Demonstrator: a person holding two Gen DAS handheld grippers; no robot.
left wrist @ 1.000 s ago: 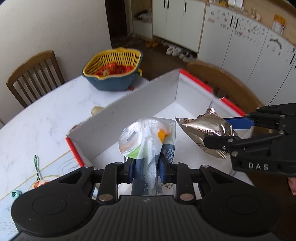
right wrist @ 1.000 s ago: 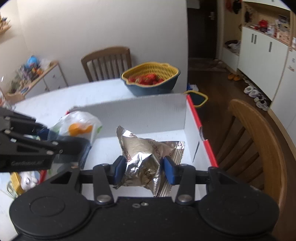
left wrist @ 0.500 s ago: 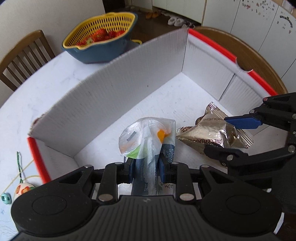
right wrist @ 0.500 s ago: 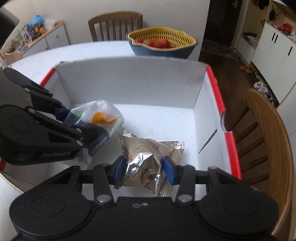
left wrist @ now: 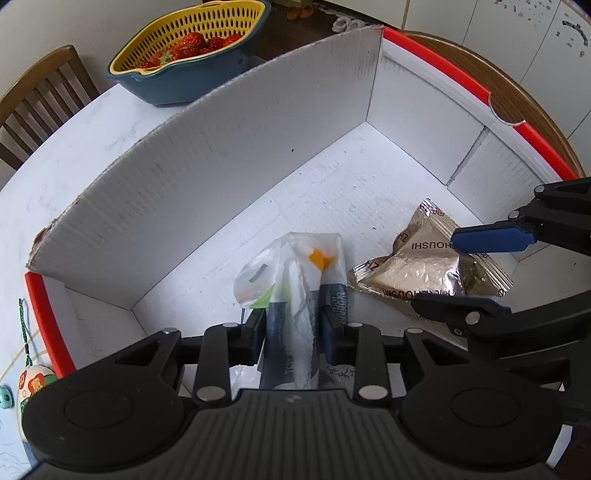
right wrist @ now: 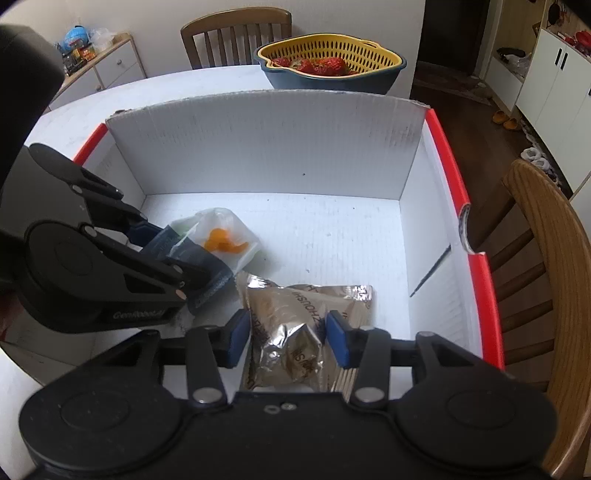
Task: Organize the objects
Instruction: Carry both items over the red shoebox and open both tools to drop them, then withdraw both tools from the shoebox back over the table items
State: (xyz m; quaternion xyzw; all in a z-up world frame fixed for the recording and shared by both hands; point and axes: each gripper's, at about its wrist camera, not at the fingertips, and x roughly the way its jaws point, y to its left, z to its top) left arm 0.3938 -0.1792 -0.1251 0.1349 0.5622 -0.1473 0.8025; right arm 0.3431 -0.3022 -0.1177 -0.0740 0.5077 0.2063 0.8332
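We note the right claw [right wrist: 288, 338] has opened, foil snack pouch [right wrist: 306, 314] dropped on the box [right wrist: 280, 155] floor; left claw [left wrist: 293, 326] still grips the plastic-wrapped packet [left wrist: 295, 273] beside it.

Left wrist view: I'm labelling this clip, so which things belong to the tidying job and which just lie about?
In the job:
left gripper
clear plastic packet
right gripper
foil snack bag
white box

Lying about:
strawberry basket
chairs
small charm
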